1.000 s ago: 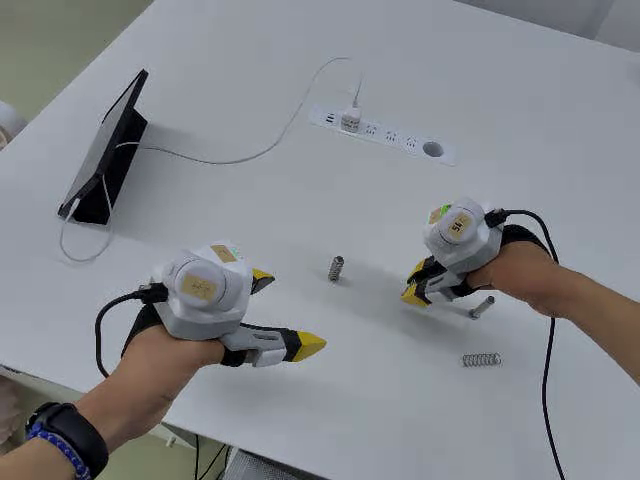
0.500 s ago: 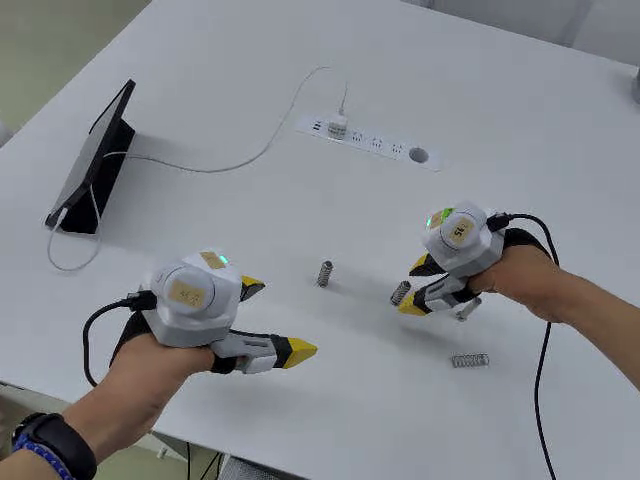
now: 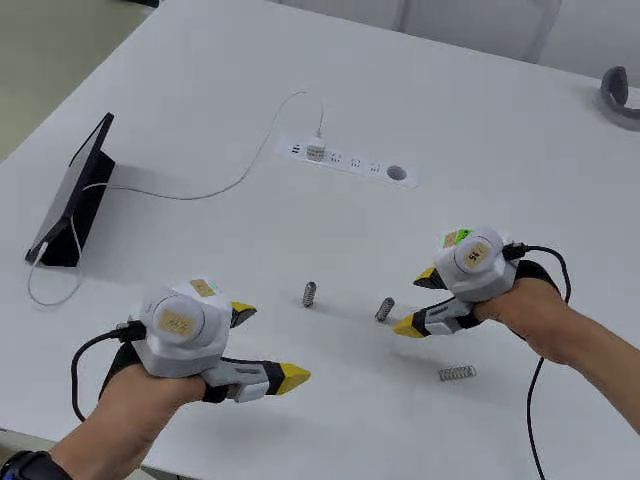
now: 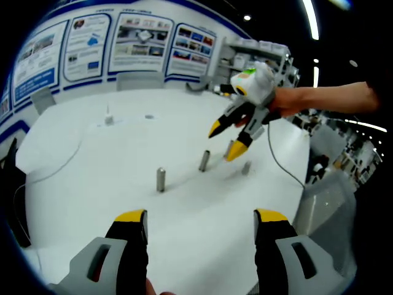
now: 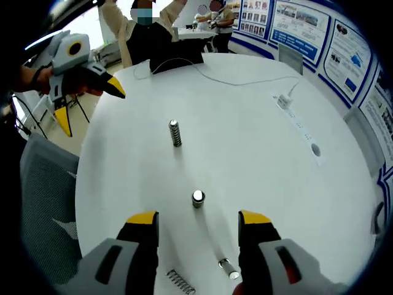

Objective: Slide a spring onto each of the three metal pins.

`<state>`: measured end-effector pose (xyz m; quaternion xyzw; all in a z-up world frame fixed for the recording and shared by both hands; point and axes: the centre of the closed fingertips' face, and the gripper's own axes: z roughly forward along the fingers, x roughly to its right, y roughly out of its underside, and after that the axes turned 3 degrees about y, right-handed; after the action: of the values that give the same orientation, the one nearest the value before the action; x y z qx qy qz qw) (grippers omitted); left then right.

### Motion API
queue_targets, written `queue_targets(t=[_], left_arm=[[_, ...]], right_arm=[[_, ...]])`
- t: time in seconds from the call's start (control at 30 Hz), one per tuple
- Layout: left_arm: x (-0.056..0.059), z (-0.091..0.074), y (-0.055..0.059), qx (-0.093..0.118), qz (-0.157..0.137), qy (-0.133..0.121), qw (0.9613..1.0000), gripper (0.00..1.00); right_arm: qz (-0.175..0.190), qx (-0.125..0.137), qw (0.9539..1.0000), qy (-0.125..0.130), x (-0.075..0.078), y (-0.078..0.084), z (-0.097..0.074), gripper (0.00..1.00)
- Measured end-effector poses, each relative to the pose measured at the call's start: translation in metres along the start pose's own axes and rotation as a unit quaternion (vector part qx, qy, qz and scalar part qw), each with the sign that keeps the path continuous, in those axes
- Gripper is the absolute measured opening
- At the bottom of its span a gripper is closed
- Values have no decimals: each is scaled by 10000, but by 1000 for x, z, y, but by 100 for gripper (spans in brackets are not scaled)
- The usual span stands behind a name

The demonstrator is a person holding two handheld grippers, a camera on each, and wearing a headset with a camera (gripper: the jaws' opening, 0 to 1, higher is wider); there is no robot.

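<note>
"Where are the pins standing?"

"A short metal pin wearing a coiled spring (image 3: 309, 293) is standing upright on the white table (image 3: 480, 120). A second grey metal pin (image 3: 384, 309) is standing just right of it, and a loose steel spring (image 3: 456, 373) is lying farther right."

"And the tongs?"

"The left yellow-tipped gripper (image 3: 270, 343) and the right yellow-tipped gripper (image 3: 415, 300) are flanking that pin, both gaping wide and holding nothing."

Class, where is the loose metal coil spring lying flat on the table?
In the head view, the loose metal coil spring lies right of centre, just below the right gripper in the picture.
</note>
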<state>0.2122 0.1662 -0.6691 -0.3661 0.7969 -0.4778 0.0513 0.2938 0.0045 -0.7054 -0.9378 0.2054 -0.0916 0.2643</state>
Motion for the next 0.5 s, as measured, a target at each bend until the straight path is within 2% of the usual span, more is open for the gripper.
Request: queue_targets(t=[0.27,0.4,0.43,0.5], left_arm=[[5,2,-3,-8,16,33,10000,72],[7,3,-4,-7,30,41,10000,72],[7,4,-4,-13,33,43,10000,72],[9,5,-4,-21,24,53,10000,72]], right_arm=[[556,360,9977,142,-3,4,-9,61],[849,644,9941,214,-7,3,-14,62],[1017,760,9917,220,-9,2,-15,62],[1128,818,9900,232,-12,4,-17,63]])
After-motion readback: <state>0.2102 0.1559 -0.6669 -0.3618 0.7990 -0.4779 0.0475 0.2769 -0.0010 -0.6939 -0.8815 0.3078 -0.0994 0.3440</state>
